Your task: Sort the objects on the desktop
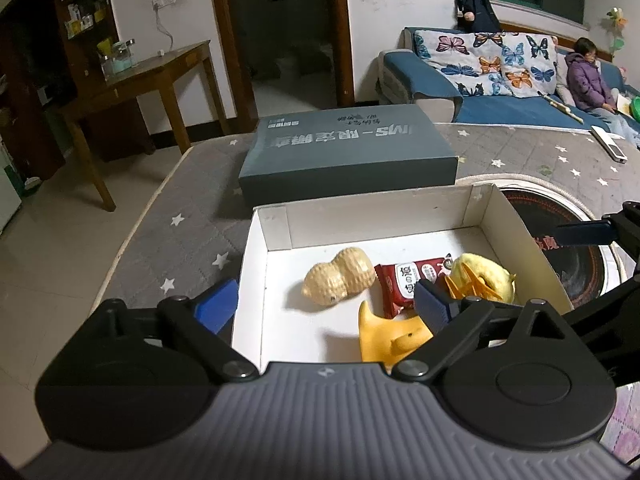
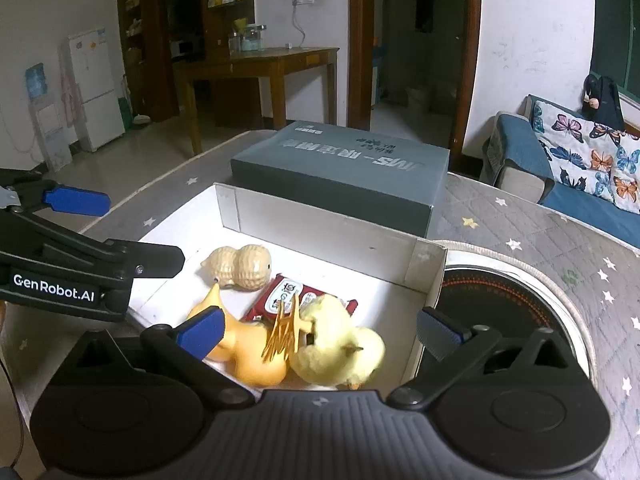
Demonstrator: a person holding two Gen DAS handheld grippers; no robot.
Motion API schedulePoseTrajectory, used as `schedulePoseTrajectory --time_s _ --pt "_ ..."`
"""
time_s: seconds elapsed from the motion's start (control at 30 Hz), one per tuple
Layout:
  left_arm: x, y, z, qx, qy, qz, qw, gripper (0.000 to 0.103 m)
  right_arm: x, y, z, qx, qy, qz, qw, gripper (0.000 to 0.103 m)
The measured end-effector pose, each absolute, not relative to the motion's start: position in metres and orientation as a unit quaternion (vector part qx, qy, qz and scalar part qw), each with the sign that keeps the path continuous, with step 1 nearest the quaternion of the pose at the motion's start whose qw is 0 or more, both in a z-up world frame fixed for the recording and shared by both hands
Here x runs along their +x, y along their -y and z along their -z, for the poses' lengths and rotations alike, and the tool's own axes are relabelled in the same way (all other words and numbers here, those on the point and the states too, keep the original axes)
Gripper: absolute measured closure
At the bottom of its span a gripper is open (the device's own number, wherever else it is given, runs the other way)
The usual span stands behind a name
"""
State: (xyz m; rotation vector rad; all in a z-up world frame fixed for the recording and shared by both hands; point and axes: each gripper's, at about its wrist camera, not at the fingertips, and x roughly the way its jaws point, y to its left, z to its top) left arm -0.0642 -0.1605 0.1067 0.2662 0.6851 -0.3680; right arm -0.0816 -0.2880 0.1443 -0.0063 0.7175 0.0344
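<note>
**Both grippers standing wide over the filled white box**

The left gripper (image 1: 326,306) is hovering at the near edge of the white box (image 1: 516,220), its jaws spread wide and gripping nothing; one blue pad is sitting outside the box's left wall, the other above the toys inside. The right gripper (image 2: 320,330) is likewise gaping wide and empty, hanging over the near right part of the box.

Inside the box, the orange duck toy (image 1: 384,338) is lying nearest, just under the left gripper's right pad. The fluffy yellow chick (image 2: 340,344), with its orange comb-like feet, is resting against the duck between the right gripper's pads but below them. The red snack packet (image 1: 404,284) is lying flat behind these, touching the chick. The peanut toy (image 1: 340,280) is lying on its side beyond, toward the box's left.

The box is sitting on a grey quilted cover with stars (image 1: 160,248). Just behind it a dark flat box with printed lettering (image 1: 348,148) is lying. To the right a round black-topped cooker (image 2: 512,300) is set beside the box.

Farther off, a wooden table (image 2: 260,64), a white fridge (image 2: 94,84) and a blue sofa with a butterfly throw (image 1: 492,60) are standing; a person in a purple coat (image 1: 586,80) is sitting there.
</note>
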Motion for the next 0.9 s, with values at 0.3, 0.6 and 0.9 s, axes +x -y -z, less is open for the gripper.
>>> schedulePoseTrajectory --time_s 0.3,0.6,0.9 --pt "-0.067 0.158 -0.102 0.144 -0.325 0.153 0.922 0.007 -0.088 0.288 -0.14 0.002 -0.355 -0.014 0.935 0.0" --pt "-0.06 0.157 -0.097 0.147 -0.33 0.146 0.921 0.006 -0.083 0.291 -0.135 0.009 -0.362 -0.012 0.932 0.0" --pt "-0.05 0.157 -0.091 0.15 -0.337 0.141 0.919 0.005 -0.073 0.288 -0.129 0.011 -0.369 -0.018 0.929 0.0"
